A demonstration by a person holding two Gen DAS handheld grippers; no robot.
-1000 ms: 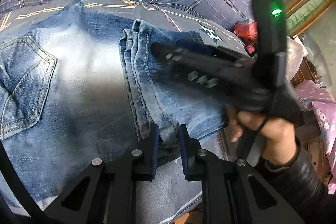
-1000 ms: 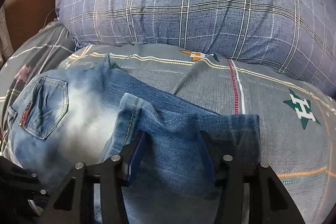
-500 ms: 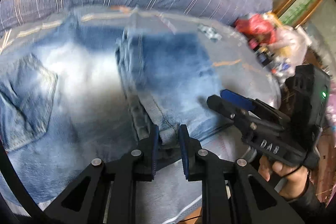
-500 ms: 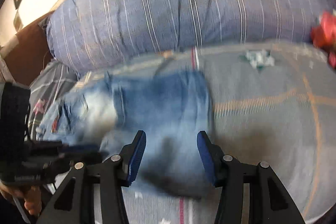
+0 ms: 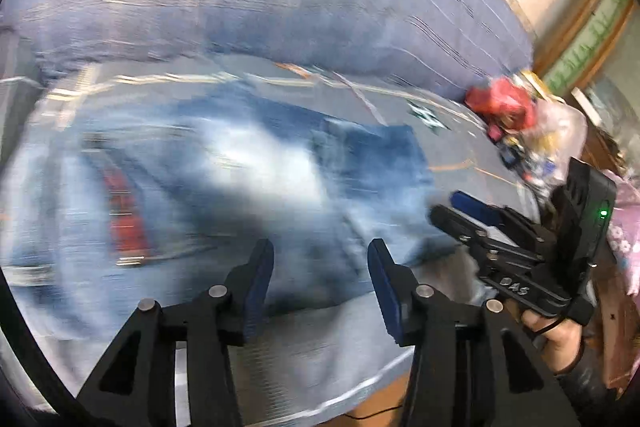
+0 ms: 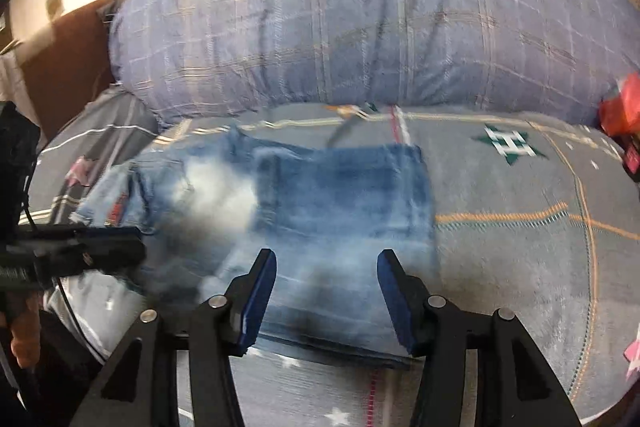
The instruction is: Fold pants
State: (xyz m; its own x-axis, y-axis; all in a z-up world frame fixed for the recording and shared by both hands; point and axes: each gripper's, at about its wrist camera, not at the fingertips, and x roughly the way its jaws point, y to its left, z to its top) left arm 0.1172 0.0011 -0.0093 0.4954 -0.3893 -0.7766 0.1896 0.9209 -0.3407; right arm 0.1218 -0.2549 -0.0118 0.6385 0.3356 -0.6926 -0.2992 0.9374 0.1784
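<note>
Lying folded on the grey patterned bedspread [image 6: 520,247], the blue jeans [image 6: 328,211] form a compact rectangle with the darker leg layer doubled over the faded seat, a back pocket and a red tag showing at the left end in the right wrist view. Both grippers hang above the near edge of the denim and neither holds any cloth. In its own view the left gripper [image 5: 320,291] has its blue-padded fingers [image 5: 258,287] spread wide apart with only blurred fabric showing between them; the same tool appears at the left edge of the right wrist view, too side-on to judge there. The right gripper [image 6: 326,297] likewise has its jaws wide open over the near right part of the jeans, and in the left wrist view it sits at the right, near the jeans' right corner, gripped by a bare hand [image 5: 556,343] with a green light glowing on its body. Beyond the jeans a large blue plaid pillow [image 6: 360,27] runs across the far side of the bed. A red bag [image 5: 502,103] and assorted clutter sit at the far right. The left wrist view is heavily motion-blurred, so the fold's finer detail cannot be made out there.
</note>
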